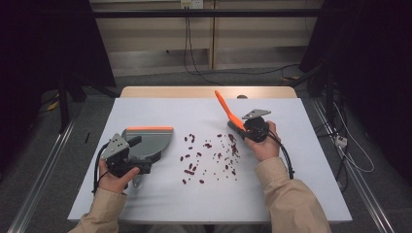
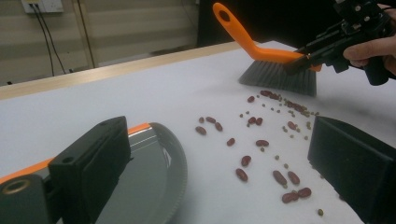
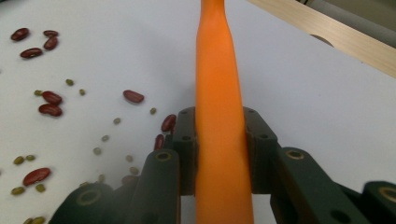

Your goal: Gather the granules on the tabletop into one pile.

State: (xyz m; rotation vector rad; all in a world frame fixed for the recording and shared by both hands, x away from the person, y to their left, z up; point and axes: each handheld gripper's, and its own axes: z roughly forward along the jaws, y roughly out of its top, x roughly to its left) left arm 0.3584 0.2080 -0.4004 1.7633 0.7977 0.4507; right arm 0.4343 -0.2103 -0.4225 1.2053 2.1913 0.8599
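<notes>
We see an orange-handled brush (image 1: 228,112) with grey bristles down on the white worktop (image 1: 301,170) at right, red beans (image 1: 209,155) scattered mid-worktop, and a grey, orange-edged dustpan (image 1: 150,141) lying flat at left.

A lab recording bay: black curtains (image 1: 43,43), floor rails (image 1: 39,174), trailing cables (image 1: 194,53), a white-topped table (image 1: 160,199).

Light: even, from overhead; table (image 1: 204,194) bright, room around it dark.
Shadows: soft, faint under the brush (image 2: 275,70) bristles.
Glare: mild sheen on the dustpan (image 2: 154,182).
Focus: near jaws soft in both gripper views; beans (image 2: 243,161) sharp.
Distortion: slight bowing at the high view's edges.
</notes>
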